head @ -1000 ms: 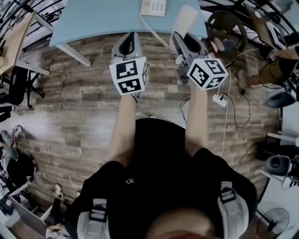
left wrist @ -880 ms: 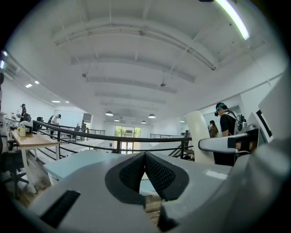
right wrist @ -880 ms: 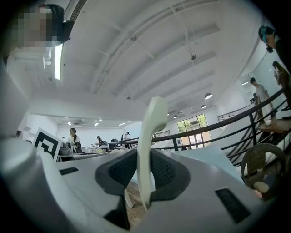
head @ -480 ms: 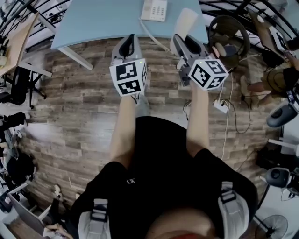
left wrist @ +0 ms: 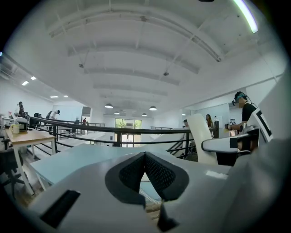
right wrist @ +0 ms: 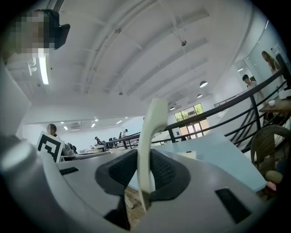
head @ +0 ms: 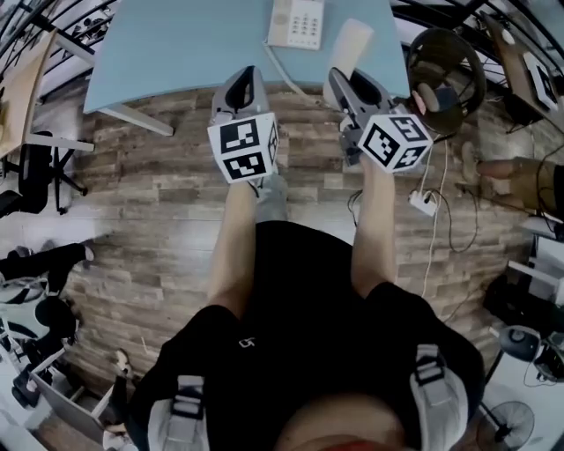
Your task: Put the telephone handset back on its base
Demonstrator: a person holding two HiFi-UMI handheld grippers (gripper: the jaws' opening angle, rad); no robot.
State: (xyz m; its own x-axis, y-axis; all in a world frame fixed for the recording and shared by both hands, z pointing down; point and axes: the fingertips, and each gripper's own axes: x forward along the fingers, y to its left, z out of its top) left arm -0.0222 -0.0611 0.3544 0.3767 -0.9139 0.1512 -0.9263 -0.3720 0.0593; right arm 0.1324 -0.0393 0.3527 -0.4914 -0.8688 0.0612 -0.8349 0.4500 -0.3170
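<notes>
Clearly, the right gripper's jaws clamp the upright handset; the left gripper's seem closed.

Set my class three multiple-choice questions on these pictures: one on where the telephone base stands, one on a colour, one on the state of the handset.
1. Where is the telephone base?
A. on the floor
B. on the table
C. on a chair

2. What colour is the table top?
A. light blue
B. red
C. black

3. What is the state of the handset?
A. resting on the telephone base
B. lying on the floor
C. clamped in the right hand-held gripper

Answers:
1 B: the head view shows it standing on the table top.
2 A: the top is pale blue in the head view.
3 C: the right gripper view shows both pads pressed against the handset.
</notes>
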